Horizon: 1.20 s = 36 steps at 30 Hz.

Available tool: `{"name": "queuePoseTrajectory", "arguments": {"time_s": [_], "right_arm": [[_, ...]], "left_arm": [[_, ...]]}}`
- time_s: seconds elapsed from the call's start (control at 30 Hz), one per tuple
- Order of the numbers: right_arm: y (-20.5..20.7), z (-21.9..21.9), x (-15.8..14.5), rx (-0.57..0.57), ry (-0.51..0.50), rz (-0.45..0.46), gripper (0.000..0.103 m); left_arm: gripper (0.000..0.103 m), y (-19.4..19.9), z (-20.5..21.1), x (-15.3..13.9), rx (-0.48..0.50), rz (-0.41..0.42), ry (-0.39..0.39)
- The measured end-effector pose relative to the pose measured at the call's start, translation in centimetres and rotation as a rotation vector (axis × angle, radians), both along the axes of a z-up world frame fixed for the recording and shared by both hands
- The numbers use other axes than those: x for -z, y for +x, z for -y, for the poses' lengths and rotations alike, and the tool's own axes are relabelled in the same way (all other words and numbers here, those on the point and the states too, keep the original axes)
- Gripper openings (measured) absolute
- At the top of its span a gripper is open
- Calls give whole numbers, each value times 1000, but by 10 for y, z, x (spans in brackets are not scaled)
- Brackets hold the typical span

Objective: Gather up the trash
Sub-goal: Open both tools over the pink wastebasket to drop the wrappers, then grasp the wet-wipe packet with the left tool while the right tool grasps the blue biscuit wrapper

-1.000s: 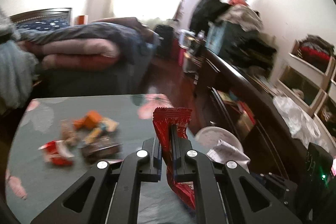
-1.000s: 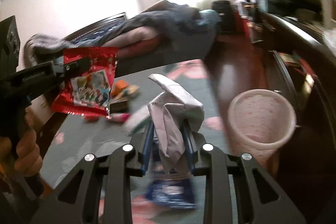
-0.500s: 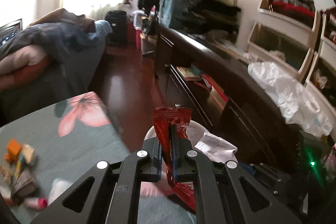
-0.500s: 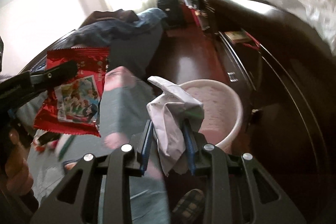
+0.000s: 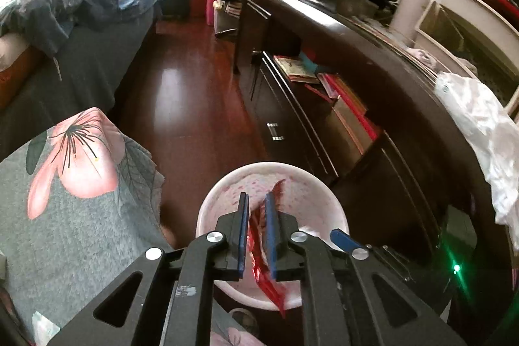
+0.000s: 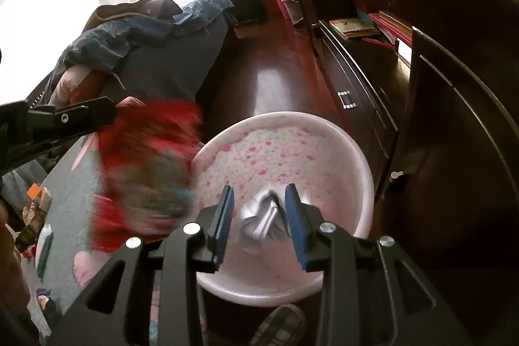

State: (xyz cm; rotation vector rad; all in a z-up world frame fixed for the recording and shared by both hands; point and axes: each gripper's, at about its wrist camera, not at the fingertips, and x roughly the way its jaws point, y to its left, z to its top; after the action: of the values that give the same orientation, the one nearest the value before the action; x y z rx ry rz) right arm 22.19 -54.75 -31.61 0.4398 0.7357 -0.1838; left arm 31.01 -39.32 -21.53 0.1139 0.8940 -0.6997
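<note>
Right wrist view: both grippers hang over the bin [image 6: 363, 164] so trash drops in — right gripper [image 6: 261, 209] jaws wide, paper [image 6: 262, 216] falling; left gripper [image 5: 256, 213] jaws parted, wrapper [image 5: 259, 248] slipping free.

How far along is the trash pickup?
Done: the right gripper is open, its paper wad dropping into the bin. In hand: a red wrapper sits between the left gripper's parted fingers above the bin. Left: scraps on the table.

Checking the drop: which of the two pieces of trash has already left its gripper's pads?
The crumpled white paper, loose between the open right gripper over the pink bin; the red wrapper is motion-blurred, unclear.
</note>
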Motion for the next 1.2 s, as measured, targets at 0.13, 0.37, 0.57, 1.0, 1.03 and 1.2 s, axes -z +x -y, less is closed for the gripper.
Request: {"name": "queuePoseTrajectory", "arguments": {"time_s": [0.13,0.37,0.57,1.0,1.03,1.2], "right_arm": [[1,4,2,9,-3,-1,41],[-18,-7,-19,6,-34,20,54],[-44,-41,-59,-29,-83,82,74],[-90,-140,-104,-217,-147,134,90],[-91,-144,-105,-226,-150,135,90],[-95,-162,-106,-260,-160,122,91]], "left_arm": [[57,1,-2,-5,-36,36,-19],[76,-15,-30,-30,-63,95,-39],[91,-49,-76,-62,-136,199,-44],[93,-87,-177,-35,-245,251,128],[90,-80,-181,-26,-232,226,143],[85,-49,-195,13,-160,96,189]]}}
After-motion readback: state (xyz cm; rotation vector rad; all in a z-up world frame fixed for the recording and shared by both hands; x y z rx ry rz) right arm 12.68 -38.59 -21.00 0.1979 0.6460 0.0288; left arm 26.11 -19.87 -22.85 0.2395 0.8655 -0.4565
